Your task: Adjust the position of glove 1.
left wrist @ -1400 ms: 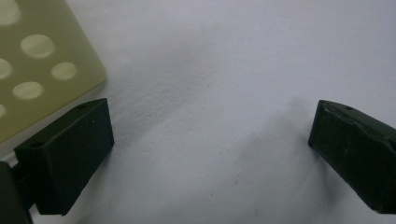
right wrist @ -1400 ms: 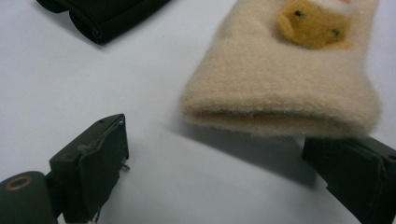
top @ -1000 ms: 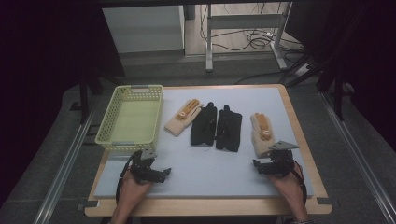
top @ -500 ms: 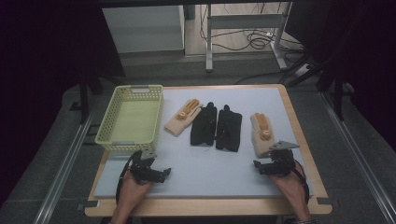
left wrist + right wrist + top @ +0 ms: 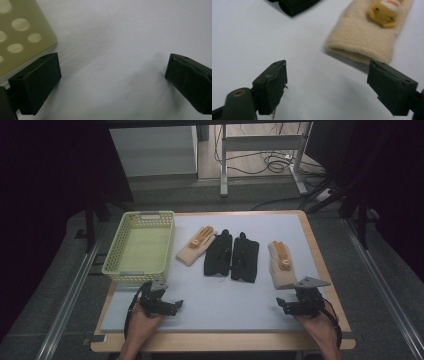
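A: Where's the thing being gone after?

B: The right-hand beige glove (image 5: 281,265), the one with a small animal face sewn on. It lies flat at the right of the counter (image 5: 210,305), cuff toward the near edge. In the right gripper view its cuff (image 5: 362,45) sits just beyond the tips of the right claw (image 5: 289,305).

A: Is that claw gripping it?

B: No. Its jaws stand wide, nothing between them but bare counter, though they have just been closing a little. I judge it is lining up on the cuff, the thickest edge to pinch.

A: And the other one?

B: The left claw (image 5: 169,306) rests low at the near left, jaws spread wide over bare surface. The corner of the basket (image 5: 17,32) is just beside its left jaw.

A: What else is laid out?

B: To the left of that glove are two black gloves (image 5: 232,255) touching side by side in the middle, then a second beige glove (image 5: 196,245) tilted toward the yellow-green basket (image 5: 122,267) at the far left. The basket is empty.

A: Why the row?

B: My guess: all cuffs face the near edge so either claw can reach one, and the basket waits for them.
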Tool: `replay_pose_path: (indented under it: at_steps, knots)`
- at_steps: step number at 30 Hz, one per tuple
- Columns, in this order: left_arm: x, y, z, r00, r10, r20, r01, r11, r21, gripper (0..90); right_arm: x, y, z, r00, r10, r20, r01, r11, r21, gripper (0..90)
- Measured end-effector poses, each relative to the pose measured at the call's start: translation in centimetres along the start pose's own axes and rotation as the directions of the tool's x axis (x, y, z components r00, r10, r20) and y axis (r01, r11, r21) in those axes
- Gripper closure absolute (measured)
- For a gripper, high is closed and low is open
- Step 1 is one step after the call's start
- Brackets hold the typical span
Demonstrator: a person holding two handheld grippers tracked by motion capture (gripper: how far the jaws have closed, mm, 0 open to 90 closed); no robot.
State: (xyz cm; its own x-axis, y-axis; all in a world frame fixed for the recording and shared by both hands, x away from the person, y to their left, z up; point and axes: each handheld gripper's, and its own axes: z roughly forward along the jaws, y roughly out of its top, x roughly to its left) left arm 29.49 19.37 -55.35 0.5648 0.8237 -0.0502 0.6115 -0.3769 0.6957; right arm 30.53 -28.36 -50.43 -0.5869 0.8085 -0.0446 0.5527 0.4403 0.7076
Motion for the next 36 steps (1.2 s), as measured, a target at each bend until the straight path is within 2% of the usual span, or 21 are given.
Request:
replay_pose_path:
  at_steps: [3,7,8,13,17,20,23,26,27,30,31,35,36]
  knots:
    - [0.0,0.0,0.0,1.0,0.003,0.0,-0.003,1.0,0.0,0.6,0.4,0.6,-0.5,0.9997,0.004,-0.024,-0.004,1.0,-0.017,20.4]
    - [0.0,0.0,0.0,1.0,-0.001,0.0,0.001,1.0,0.0,0.7,0.8,1.6,-0.4,0.9991,-0.026,-0.033,0.025,0.999,-0.025,23.9]
    - [0.0,0.0,0.0,1.0,0.0,0.0,0.0,1.0,0.0,0.6,0.9,2.4,0.0,0.9979,-0.048,-0.043,0.047,0.999,-0.025,26.1]
    - [0.0,0.0,0.0,1.0,0.003,-0.001,-0.003,1.0,0.0,0.7,1.1,4.0,1.1,0.9968,-0.065,-0.048,0.063,0.997,-0.036,26.3]
    - [0.0,0.0,0.0,1.0,0.002,-0.001,-0.002,1.0,-0.001,0.7,0.6,5.7,3.0,0.9969,-0.063,-0.047,0.061,0.997,-0.039,26.6]
    - [0.0,0.0,0.0,1.0,0.003,0.0,-0.003,1.0,-0.001,0.7,0.5,6.3,3.8,0.997,-0.058,-0.051,0.056,0.998,-0.038,29.2]
    - [0.0,0.0,0.0,1.0,0.002,-0.001,-0.002,1.0,-0.001,0.7,0.5,7.4,5.4,0.996,-0.051,-0.074,0.049,0.998,-0.029,36.8]
    - [0.0,0.0,0.0,1.0,0.003,-0.001,-0.003,1.0,0.0,0.7,0.5,8.0,6.2,0.9952,-0.046,-0.086,0.044,0.999,-0.024,40.2]
    - [0.0,0.0,0.0,1.0,0.003,0.0,-0.003,1.0,0.0,0.7,0.4,8.8,7.0,0.9944,-0.049,-0.094,0.047,0.999,-0.02,44.3]
    - [0.0,0.0,0.0,1.0,0.002,0.0,-0.002,1.0,-0.001,0.7,0.4,9.4,7.7,0.9944,-0.052,-0.092,0.051,0.999,-0.012,47.9]
    - [0.0,0.0,0.0,1.0,0.003,0.0,-0.003,1.0,-0.001,0.7,0.4,10.1,8.4,0.9945,-0.052,-0.091,0.051,0.999,-0.011,50.7]
    - [0.0,0.0,0.0,1.0,0.002,0.0,-0.002,1.0,-0.001,0.7,0.4,11.2,9.4,0.9944,-0.053,-0.092,0.052,0.999,-0.015,52.1]
    - [0.0,0.0,0.0,1.0,0.003,-0.001,-0.003,1.0,-0.001,0.7,0.5,11.9,10.2,0.9942,-0.052,-0.095,0.051,0.999,-0.012,51.0]
